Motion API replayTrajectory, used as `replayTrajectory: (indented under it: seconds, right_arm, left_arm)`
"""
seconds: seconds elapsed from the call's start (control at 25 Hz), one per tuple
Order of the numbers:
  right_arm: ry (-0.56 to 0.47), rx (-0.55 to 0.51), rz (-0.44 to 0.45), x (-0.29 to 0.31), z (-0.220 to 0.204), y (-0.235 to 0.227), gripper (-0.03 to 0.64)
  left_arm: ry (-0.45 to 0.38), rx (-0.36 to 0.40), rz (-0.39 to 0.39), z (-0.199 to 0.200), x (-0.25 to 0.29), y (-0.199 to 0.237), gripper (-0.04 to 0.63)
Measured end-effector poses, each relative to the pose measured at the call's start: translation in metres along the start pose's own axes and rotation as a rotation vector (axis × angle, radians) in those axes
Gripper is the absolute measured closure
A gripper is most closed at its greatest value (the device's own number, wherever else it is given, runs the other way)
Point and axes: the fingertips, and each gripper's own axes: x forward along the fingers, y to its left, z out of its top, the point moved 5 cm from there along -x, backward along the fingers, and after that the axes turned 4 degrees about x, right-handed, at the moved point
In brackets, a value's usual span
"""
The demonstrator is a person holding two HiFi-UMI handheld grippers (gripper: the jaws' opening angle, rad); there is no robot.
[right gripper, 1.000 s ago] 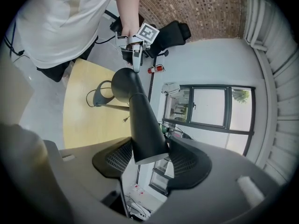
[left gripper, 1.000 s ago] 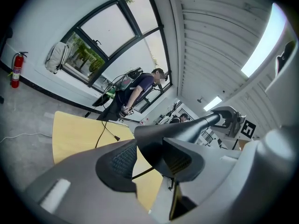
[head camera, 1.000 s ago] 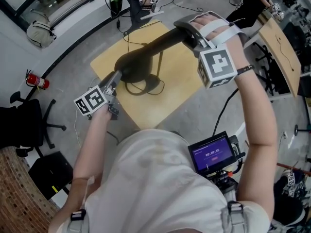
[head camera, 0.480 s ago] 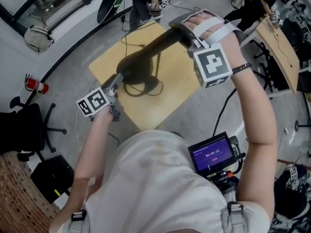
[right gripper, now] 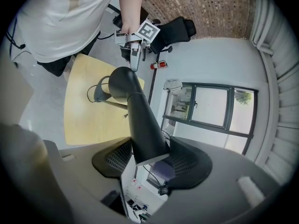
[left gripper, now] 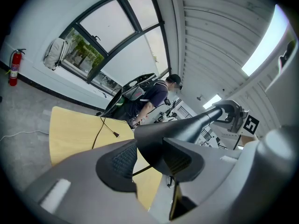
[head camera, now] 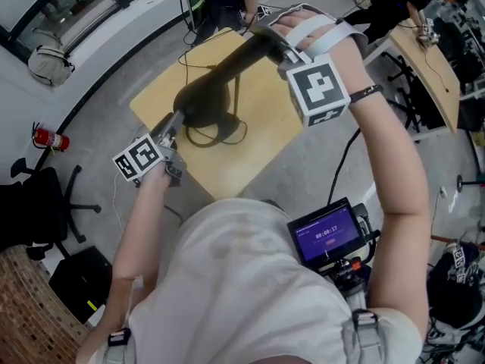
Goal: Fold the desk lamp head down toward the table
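Lamp head [head camera: 221, 76]: tip behind right gripper [head camera: 267, 38]

Light wood table [head camera: 258, 139] on grey floor [head camera: 106, 112]. Lamp base [right gripper: 100, 94] sits near centre. In the head view, black cable [left gripper: 100, 127] trails toward 12 o'clock.

Bright, even daylight, soft shadows. Both gripper views bend and darken at the rim; the window [left gripper: 117, 36] glares at eleven o'clock.

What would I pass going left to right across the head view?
fire extinguisher → left claw → lamp head → right claw → second wooden table
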Motion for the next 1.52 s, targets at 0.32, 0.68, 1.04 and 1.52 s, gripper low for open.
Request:
replayTrajectory:
  seconds: [0.32,0.68,1.04,1.52]
  right_arm:
    - [-0.017,0.057,-0.022,-0.005,0.009,0.004,0.331]
    - [-0.074,0.438,-0.062,-0.030,-0.041,0.013,0.326]
    - [-0.137,0.921,-0.118,-0.047,-0.040,0.073,0.521]
    - [-0.403,1.584,-0.059,-0.042,0.022,0.155,0.604]
  left_arm:
    - [-0.057,0.065,-0.031,0.006,-0.020,0.000,0.411]
    - [-0.248,0.193,0.013,0.042,-0.053,-0.009,0.456]
    - [-0.239,0.428,-0.019,0.036,-0.062,-0.044,0.556]
    - [-0.100,0.485,-0.074,-0.010,-0.055,-0.059,0.594]
